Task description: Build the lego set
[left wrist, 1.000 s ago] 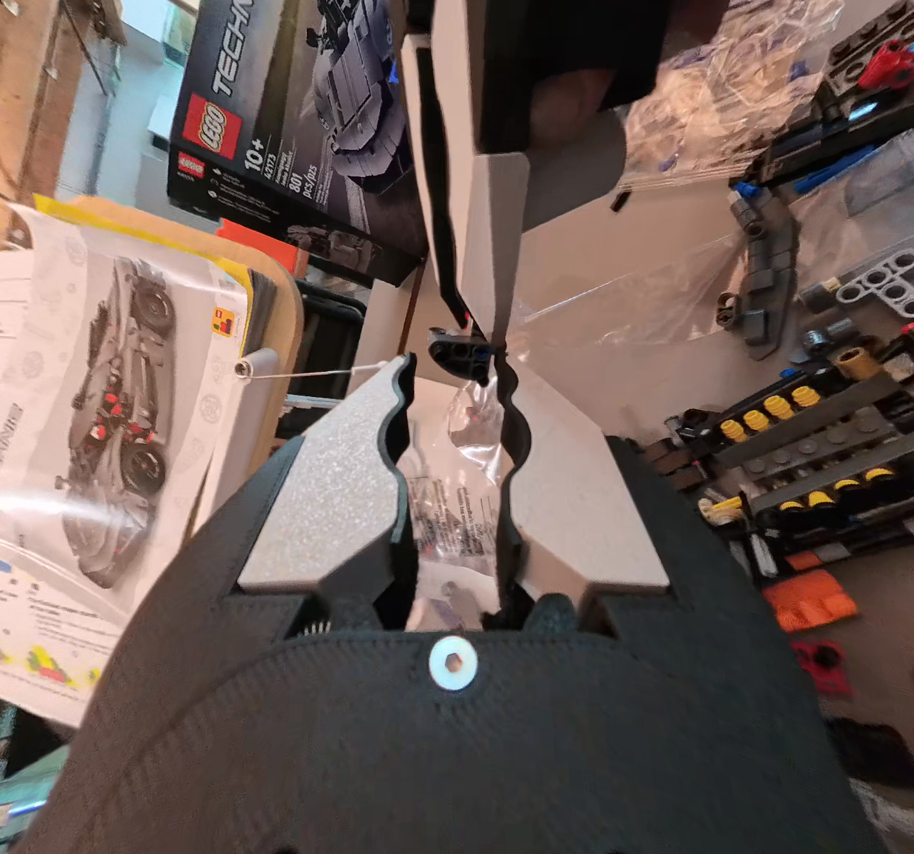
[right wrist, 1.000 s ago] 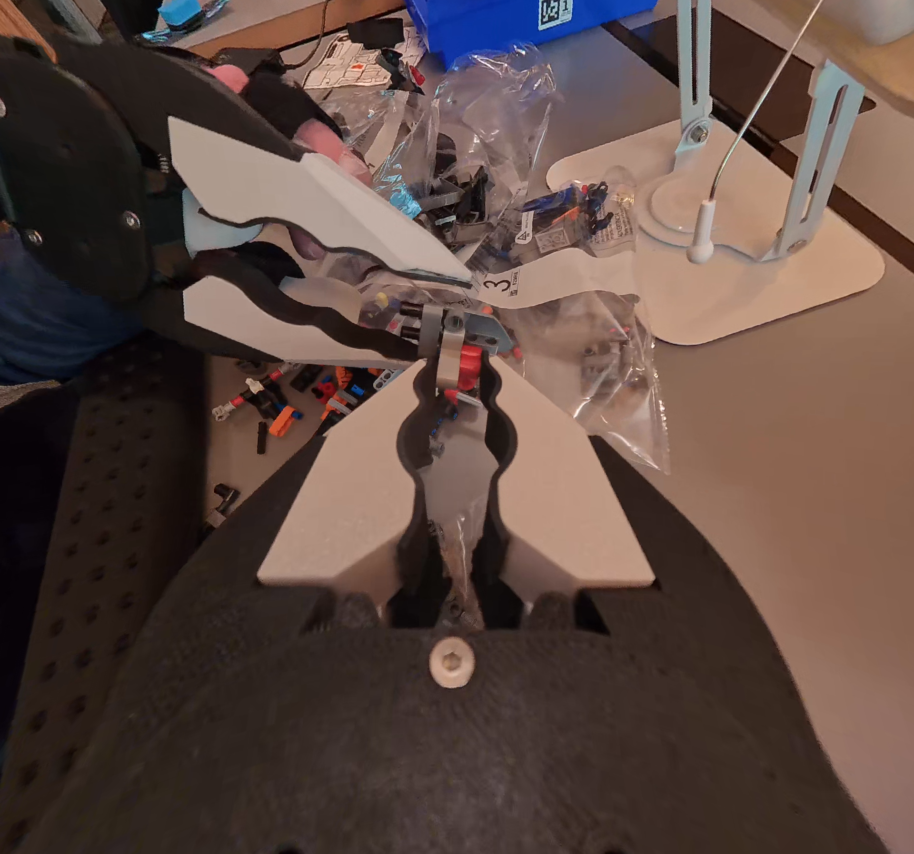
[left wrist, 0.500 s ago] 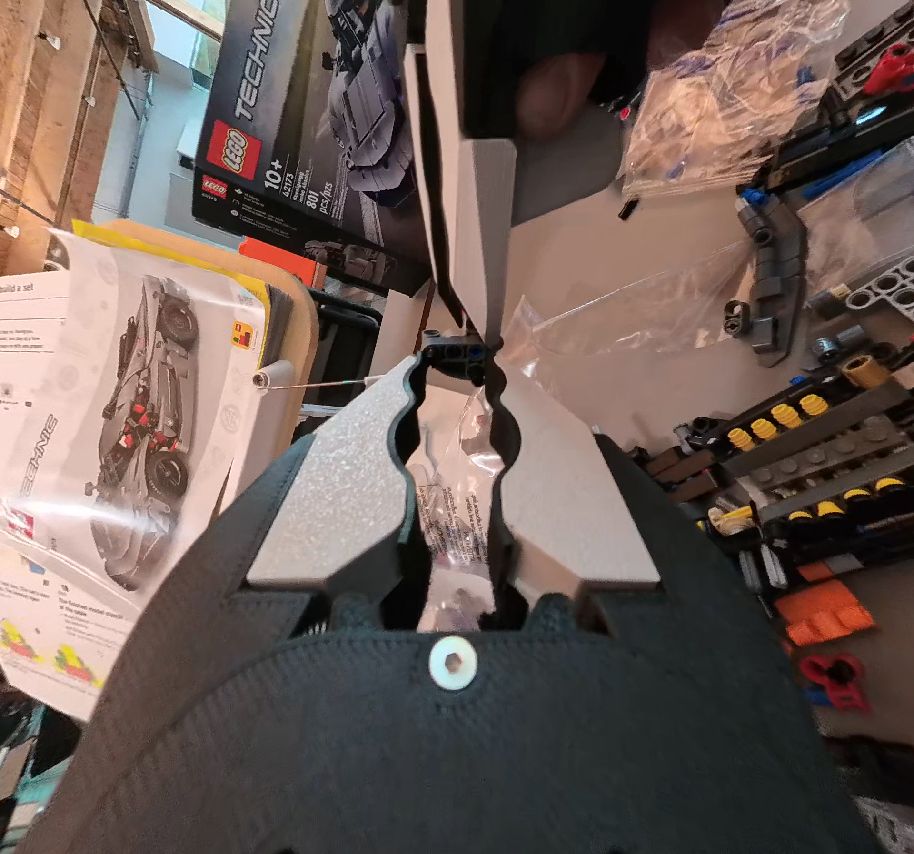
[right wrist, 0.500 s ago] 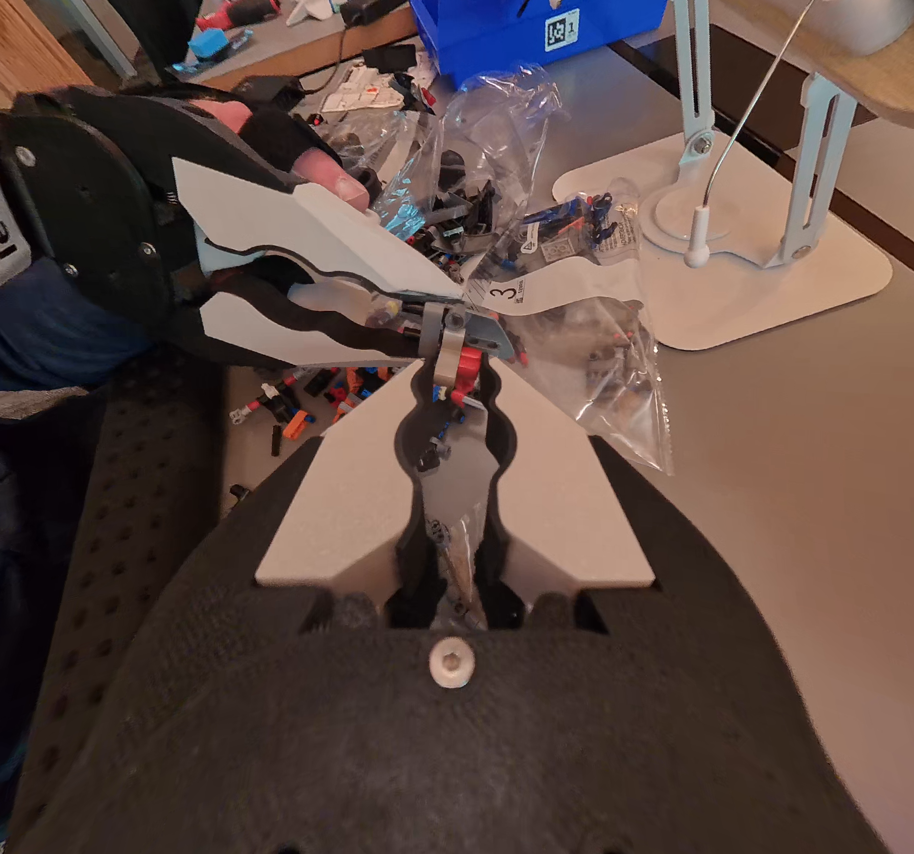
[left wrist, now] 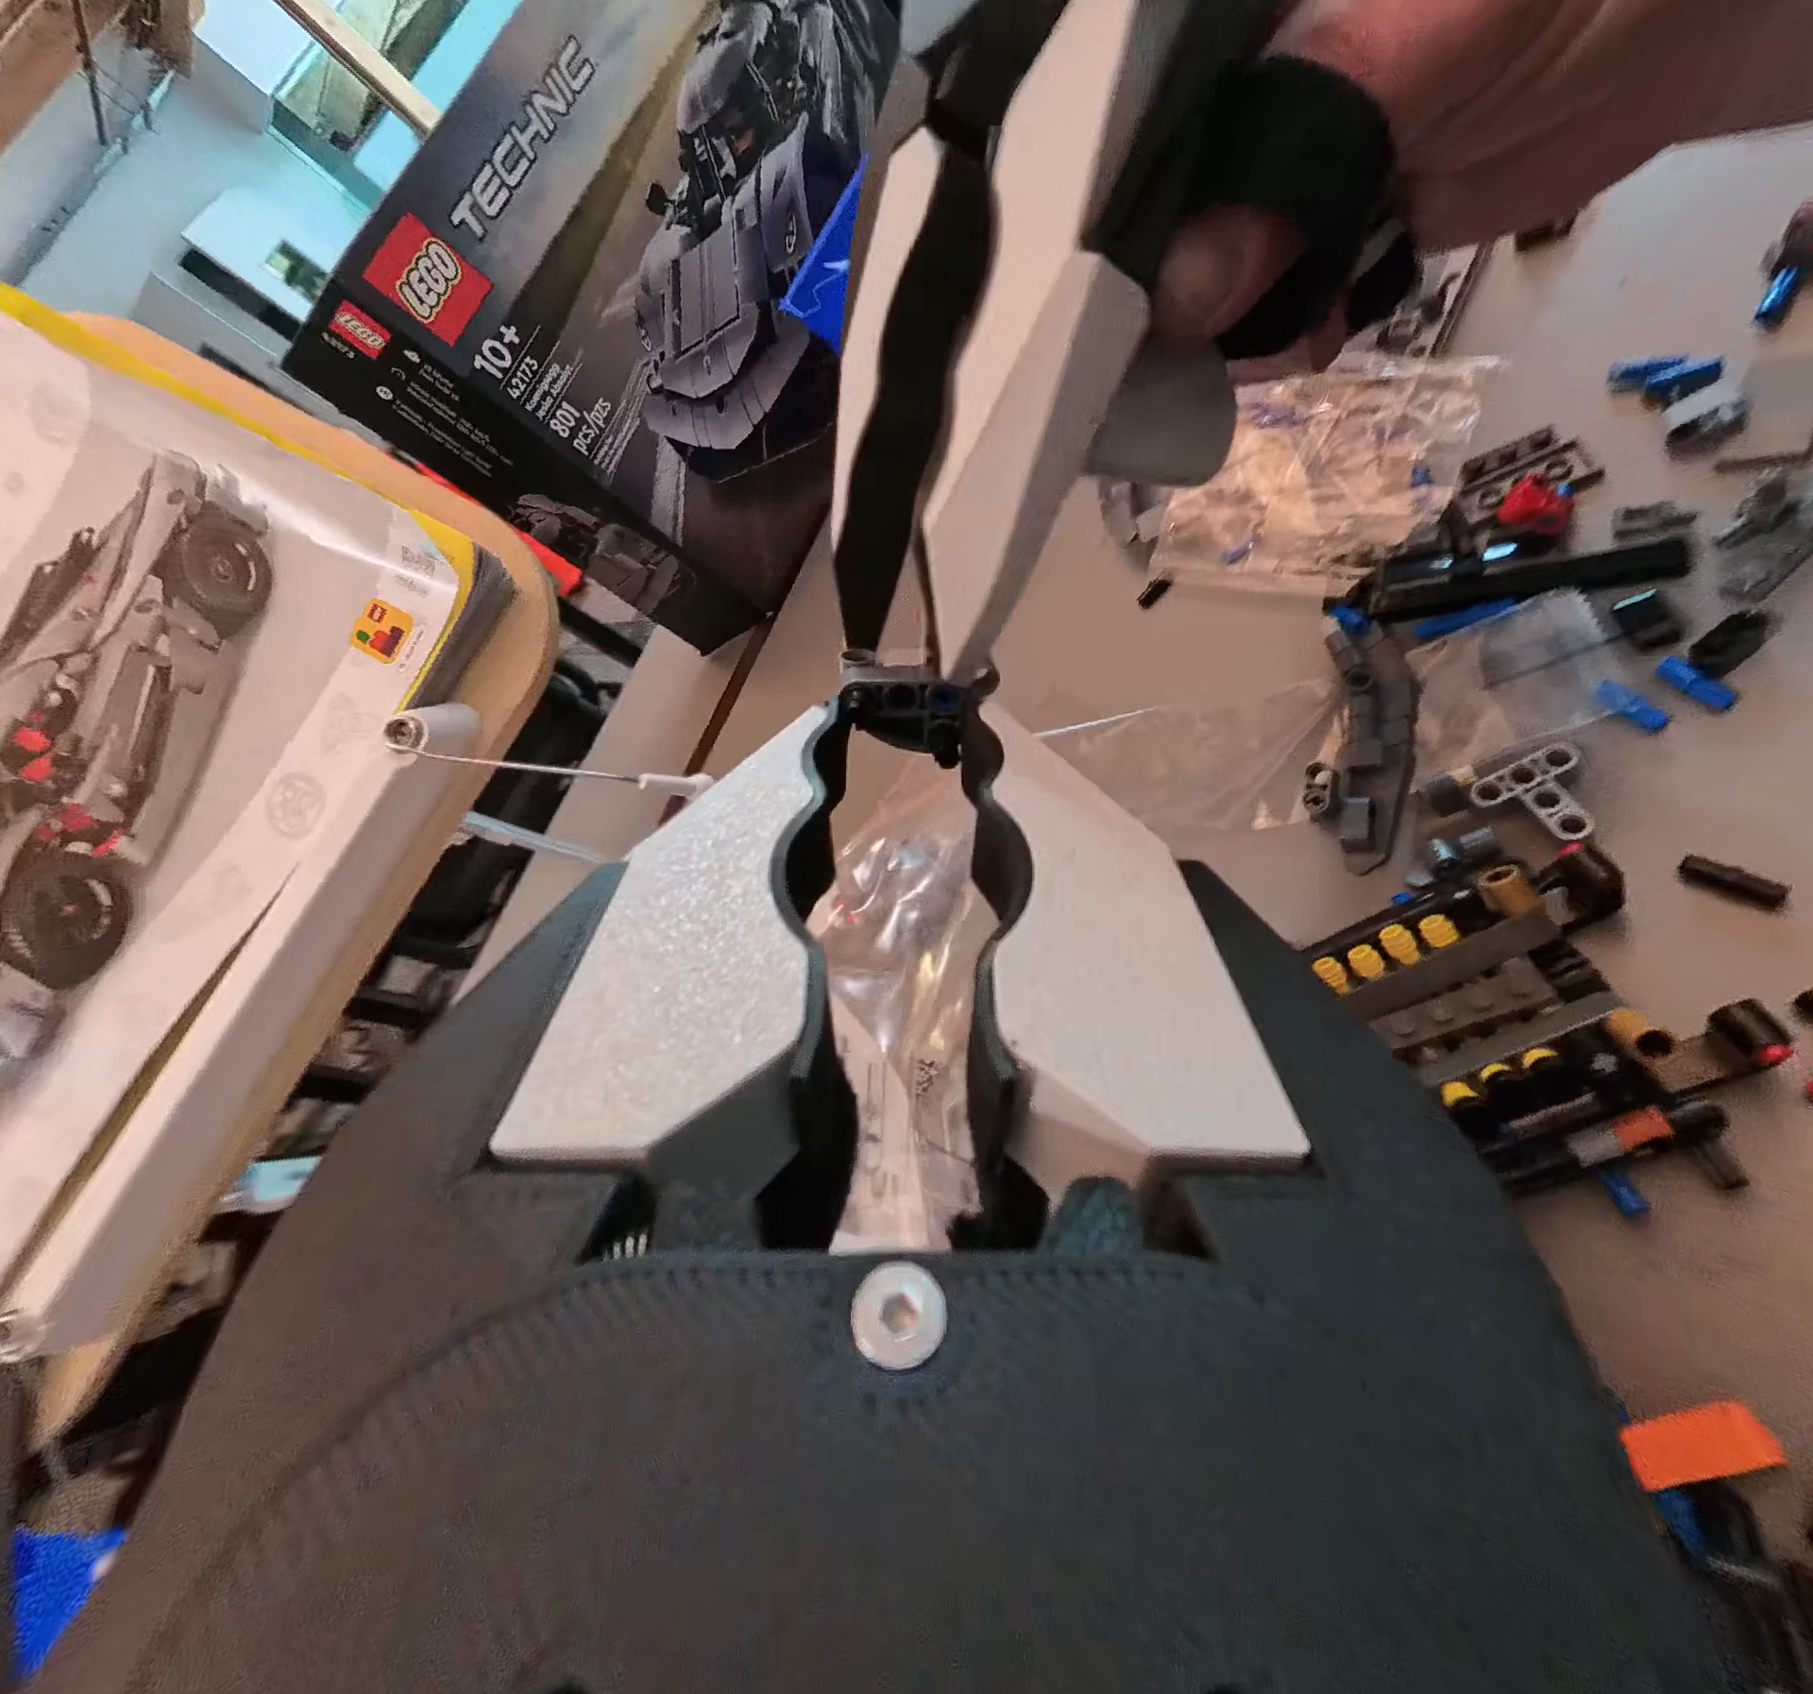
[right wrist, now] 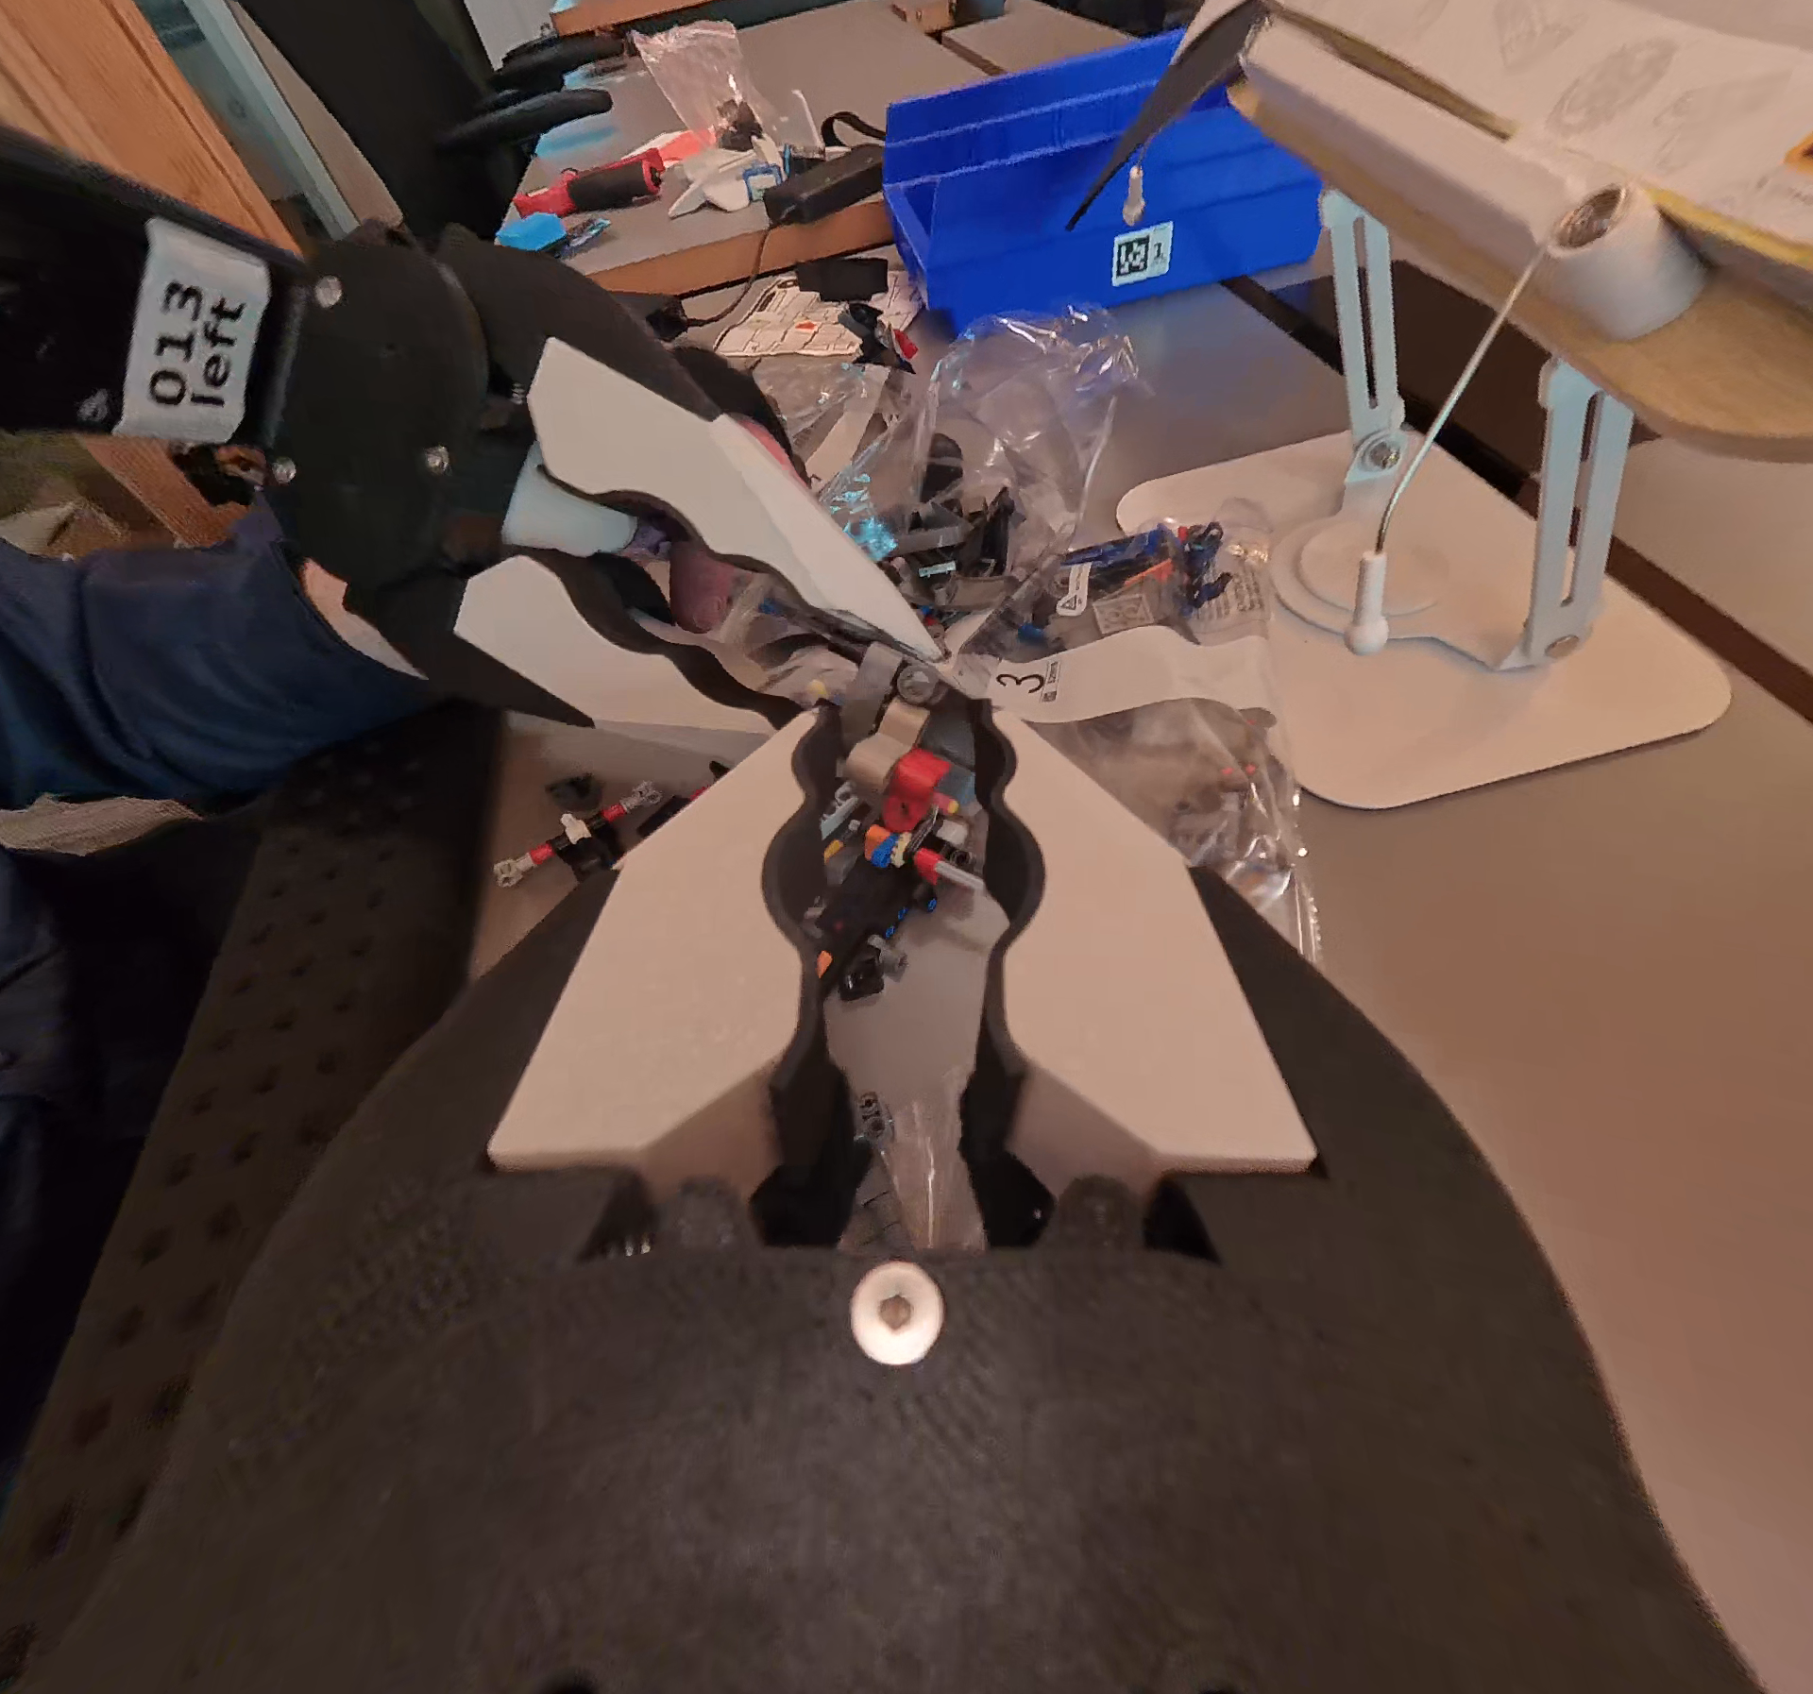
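Observation:
In the left wrist view my left gripper (left wrist: pixel 903 725) is shut on a small black holed lego piece (left wrist: pixel 898 705). My right gripper (left wrist: pixel 912 654) comes down from above and its tips meet the grey top of the same piece. In the right wrist view my right gripper (right wrist: pixel 903 717) is shut on a small grey and red lego sub-assembly (right wrist: pixel 898 759). The left gripper (right wrist: pixel 912 656) reaches in from the left and pinches its far end. Both hold it in the air above a clear bag of pieces (right wrist: pixel 1177 764).
A dark lego box (left wrist: pixel 608 273) and an instruction booklet (left wrist: pixel 196 715) on a white stand (right wrist: pixel 1472 666) are close by. Loose pieces and a partly built black and yellow frame (left wrist: pixel 1472 1009) lie on the table. More bags (right wrist: pixel 981 430) and a blue bin (right wrist: pixel 1079 175) are behind. My left and right fingertips are right by each other.
My left gripper has closed from open onto the black piece that the right gripper held. Both grippers have swung and tilted together, so the table and the box have shifted in view.

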`<control>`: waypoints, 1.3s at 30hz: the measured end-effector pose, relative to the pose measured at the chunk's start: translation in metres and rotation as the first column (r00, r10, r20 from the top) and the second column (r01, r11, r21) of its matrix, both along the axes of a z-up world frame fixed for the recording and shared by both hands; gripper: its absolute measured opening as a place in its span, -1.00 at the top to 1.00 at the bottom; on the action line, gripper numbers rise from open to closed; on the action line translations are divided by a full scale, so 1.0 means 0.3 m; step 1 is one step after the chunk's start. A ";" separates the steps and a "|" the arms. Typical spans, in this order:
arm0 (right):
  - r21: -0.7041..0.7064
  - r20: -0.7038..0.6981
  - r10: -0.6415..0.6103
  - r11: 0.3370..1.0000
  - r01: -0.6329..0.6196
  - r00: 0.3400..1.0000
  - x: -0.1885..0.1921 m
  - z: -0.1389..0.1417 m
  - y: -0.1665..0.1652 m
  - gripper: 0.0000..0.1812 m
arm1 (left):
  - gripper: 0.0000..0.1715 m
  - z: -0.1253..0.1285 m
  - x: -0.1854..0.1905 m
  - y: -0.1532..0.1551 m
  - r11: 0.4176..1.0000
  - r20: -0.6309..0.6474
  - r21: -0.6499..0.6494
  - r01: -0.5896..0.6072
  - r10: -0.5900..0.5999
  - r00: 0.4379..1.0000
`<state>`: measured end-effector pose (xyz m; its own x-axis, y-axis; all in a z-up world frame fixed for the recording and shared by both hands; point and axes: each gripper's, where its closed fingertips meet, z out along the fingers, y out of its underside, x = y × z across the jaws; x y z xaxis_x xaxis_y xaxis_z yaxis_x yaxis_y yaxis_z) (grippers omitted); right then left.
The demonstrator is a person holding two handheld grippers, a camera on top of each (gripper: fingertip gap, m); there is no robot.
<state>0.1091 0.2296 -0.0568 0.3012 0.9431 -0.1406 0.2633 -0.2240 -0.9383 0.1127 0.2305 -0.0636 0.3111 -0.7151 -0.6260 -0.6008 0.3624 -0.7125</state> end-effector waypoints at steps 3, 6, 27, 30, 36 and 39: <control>0.129 0.052 0.002 0.992 -0.009 0.999 0.002 0.009 -0.011 0.69 | 0.77 0.014 0.002 -0.008 0.997 0.073 -0.076 0.031 -0.025 0.997; 0.244 0.116 -0.012 0.970 -0.017 0.993 0.000 0.010 -0.020 0.65 | 0.77 0.022 -0.002 -0.012 0.987 0.131 -0.150 0.056 -0.036 0.991; 0.714 0.357 -0.376 0.700 0.010 0.855 -0.034 -0.014 0.048 0.64 | 0.78 0.034 0.013 -0.022 0.881 0.340 -0.443 0.167 -0.007 0.940; 0.717 0.342 -0.360 0.697 0.007 0.868 -0.038 -0.004 0.039 0.65 | 0.78 0.046 0.013 -0.036 0.844 0.384 -0.484 0.232 -0.033 0.923; 0.736 0.370 -0.334 0.675 -0.054 0.867 -0.039 -0.006 0.020 0.68 | 0.78 0.032 0.013 -0.062 0.728 0.427 -0.603 0.326 -0.051 0.903; 0.743 0.394 -0.354 0.666 -0.068 0.848 -0.037 -0.019 0.026 0.69 | 0.79 0.026 0.011 -0.063 0.704 0.435 -0.626 0.337 -0.044 0.899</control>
